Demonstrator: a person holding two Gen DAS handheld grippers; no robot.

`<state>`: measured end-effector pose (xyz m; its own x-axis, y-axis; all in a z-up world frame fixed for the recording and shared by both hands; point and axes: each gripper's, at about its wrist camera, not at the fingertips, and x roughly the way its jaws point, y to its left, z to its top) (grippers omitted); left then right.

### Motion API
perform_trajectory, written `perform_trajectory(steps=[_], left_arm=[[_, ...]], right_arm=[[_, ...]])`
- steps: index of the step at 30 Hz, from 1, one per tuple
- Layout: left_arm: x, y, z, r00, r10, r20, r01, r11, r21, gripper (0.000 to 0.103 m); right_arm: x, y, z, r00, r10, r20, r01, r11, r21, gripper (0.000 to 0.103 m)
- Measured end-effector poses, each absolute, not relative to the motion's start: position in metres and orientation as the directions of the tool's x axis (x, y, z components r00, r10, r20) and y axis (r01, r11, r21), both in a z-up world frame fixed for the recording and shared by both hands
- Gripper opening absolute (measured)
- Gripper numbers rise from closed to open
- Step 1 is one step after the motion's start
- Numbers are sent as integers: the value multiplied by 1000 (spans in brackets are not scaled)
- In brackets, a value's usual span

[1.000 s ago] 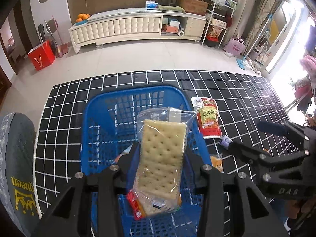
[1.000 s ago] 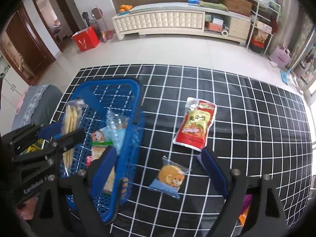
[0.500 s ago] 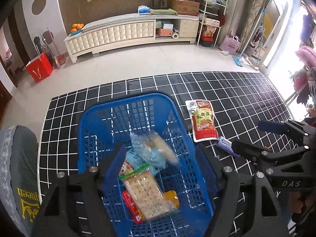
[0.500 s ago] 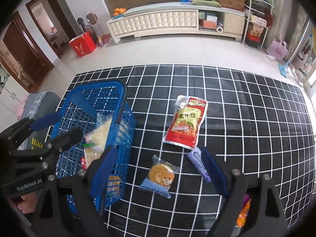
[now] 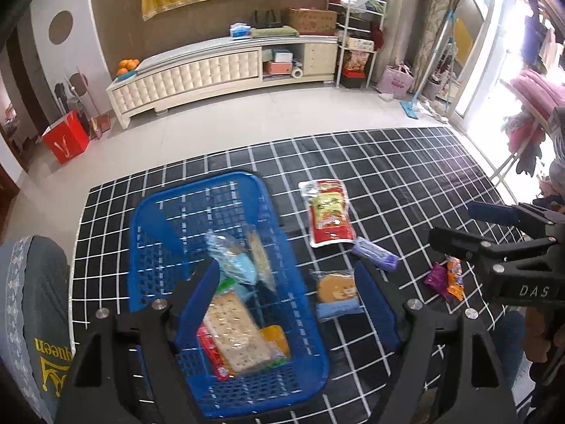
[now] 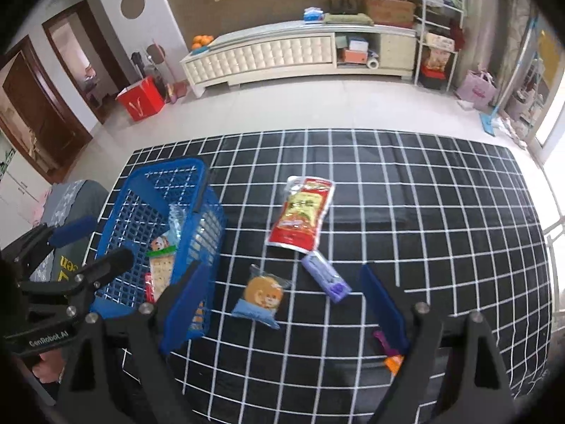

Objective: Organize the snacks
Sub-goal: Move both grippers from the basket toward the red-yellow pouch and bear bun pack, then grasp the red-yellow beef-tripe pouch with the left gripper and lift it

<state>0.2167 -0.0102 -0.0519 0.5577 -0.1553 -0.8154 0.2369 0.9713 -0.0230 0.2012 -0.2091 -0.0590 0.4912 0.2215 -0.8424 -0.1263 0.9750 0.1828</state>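
Snacks lay split: crackers (image 5: 236, 332) inside the blue basket (image 5: 169, 212), the lion-faced packet (image 6: 263, 296) and red pouch (image 6: 300, 213) outside on the checked mat (image 6: 423, 194). Left gripper (image 5: 289, 300) fingers were opening, empty; right gripper (image 6: 282, 304) stood wide, empty, best lowered squarely astride the packet.

Both claws are black angular frames with silver screws and blue finger pads; the left claw (image 5: 289, 295) reads "GenRobot.AI", the right claw (image 6: 282, 293) "DAS".

Left hand-held gripper (image 5: 291, 304) opening, empty.
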Motion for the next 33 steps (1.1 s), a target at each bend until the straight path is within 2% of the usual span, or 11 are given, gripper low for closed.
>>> perform_trajectory(steps=[9, 19, 33], left_arm=[[217, -73, -58, 535, -160, -829, 312, 950, 17, 77], [242, -142, -88, 485, -152, -861, 352, 936, 33, 78], [305, -173, -138, 448, -79, -891, 304, 950, 69, 78]], right_arm=[[191, -261, -62, 508, 196, -839, -59, 979, 193, 90], [204, -317, -96, 469, 184, -864, 7, 977, 212, 90], [258, -356, -160, 386, 213, -898, 13, 972, 236, 90]])
